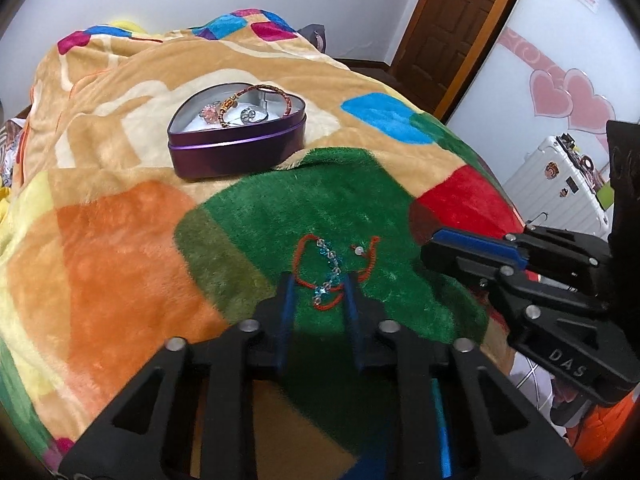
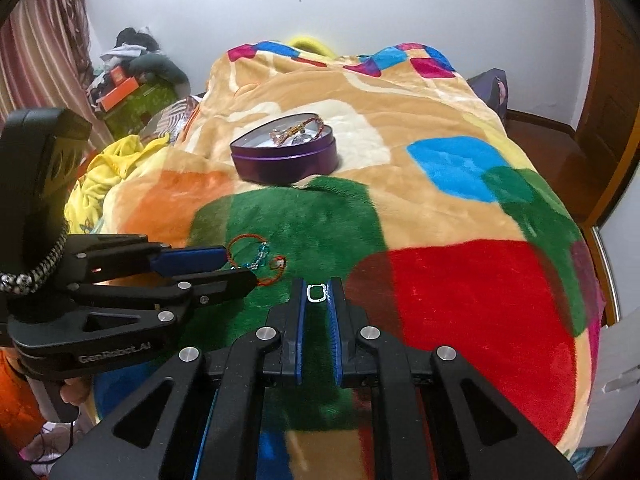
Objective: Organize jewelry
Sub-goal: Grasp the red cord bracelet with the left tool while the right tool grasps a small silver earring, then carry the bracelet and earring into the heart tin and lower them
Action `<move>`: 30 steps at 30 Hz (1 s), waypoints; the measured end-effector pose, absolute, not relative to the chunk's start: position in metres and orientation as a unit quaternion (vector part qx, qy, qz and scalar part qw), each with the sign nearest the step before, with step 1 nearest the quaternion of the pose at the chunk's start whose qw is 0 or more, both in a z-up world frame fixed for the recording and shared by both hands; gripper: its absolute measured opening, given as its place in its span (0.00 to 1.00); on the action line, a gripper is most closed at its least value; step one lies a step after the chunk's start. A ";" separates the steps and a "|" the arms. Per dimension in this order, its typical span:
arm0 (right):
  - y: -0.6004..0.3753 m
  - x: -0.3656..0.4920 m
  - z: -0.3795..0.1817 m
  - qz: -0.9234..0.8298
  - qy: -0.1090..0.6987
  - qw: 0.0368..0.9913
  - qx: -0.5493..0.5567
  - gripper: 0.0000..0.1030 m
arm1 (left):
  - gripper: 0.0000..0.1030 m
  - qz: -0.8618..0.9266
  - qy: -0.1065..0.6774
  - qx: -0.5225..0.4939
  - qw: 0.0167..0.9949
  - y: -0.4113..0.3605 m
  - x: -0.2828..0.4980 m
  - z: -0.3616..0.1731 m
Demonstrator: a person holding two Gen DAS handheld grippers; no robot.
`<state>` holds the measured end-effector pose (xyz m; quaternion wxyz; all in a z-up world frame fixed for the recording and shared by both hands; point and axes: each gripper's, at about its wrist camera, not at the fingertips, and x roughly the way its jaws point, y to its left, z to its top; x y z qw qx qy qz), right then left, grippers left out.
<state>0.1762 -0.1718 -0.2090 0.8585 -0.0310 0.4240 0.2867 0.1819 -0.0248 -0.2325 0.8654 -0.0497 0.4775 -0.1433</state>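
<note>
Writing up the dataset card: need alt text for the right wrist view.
The right gripper is shut on a small silver ring above a colourful blanket. To its left, the left gripper reaches a red cord bracelet; a purple heart-shaped tin of jewelry sits behind.

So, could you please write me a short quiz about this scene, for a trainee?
1. True or false: a lid covers the purple heart tin.
2. On which colour patch of the blanket does the red cord bracelet lie?
3. What do the right tongs grip? A: a silver ring. B: the red cord bracelet. C: nothing.

Key: 1 false, the tin is open and jewelry shows inside. 2 green. 3 A, the silver ring sits between the tips.
</note>
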 end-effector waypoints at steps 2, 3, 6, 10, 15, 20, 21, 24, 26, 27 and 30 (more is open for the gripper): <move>-0.173 0.177 -0.208 0.286 0.422 0.860 -0.029 0.09 | 0.06 -0.143 0.477 -0.049 0.865 -0.024 0.181 -0.232; -0.173 0.177 -0.207 0.286 0.421 0.860 -0.028 0.09 | 0.06 -0.143 0.477 -0.050 0.866 -0.024 0.181 -0.232; -0.173 0.178 -0.205 0.286 0.417 0.862 -0.025 0.09 | 0.06 -0.141 0.473 -0.055 0.868 -0.023 0.179 -0.229; -0.174 0.179 -0.200 0.285 0.413 0.865 -0.021 0.09 | 0.06 -0.138 0.464 -0.052 0.873 -0.022 0.175 -0.222; -0.173 0.181 -0.193 0.284 0.405 0.869 -0.019 0.09 | 0.06 -0.132 0.443 -0.048 0.885 -0.018 0.170 -0.206; -0.171 0.181 -0.183 0.285 0.392 0.875 -0.018 0.09 | 0.06 -0.126 0.421 -0.052 0.897 -0.009 0.168 -0.187; -0.170 0.181 -0.180 0.285 0.388 0.876 -0.018 0.09 | 0.06 -0.124 0.416 -0.051 0.900 -0.007 0.168 -0.183; -0.167 0.180 -0.172 0.288 0.378 0.880 -0.019 0.09 | 0.06 -0.120 0.401 -0.052 0.907 -0.002 0.168 -0.171; -0.165 0.181 -0.168 0.290 0.372 0.882 -0.019 0.09 | 0.06 -0.116 0.392 -0.052 0.911 0.002 0.169 -0.164; -0.163 0.181 -0.167 0.290 0.370 0.882 -0.018 0.09 | 0.06 -0.115 0.387 -0.053 0.913 0.004 0.169 -0.161; -0.159 0.183 -0.163 0.293 0.365 0.884 -0.019 0.09 | 0.06 -0.109 0.369 -0.057 0.921 0.011 0.171 -0.148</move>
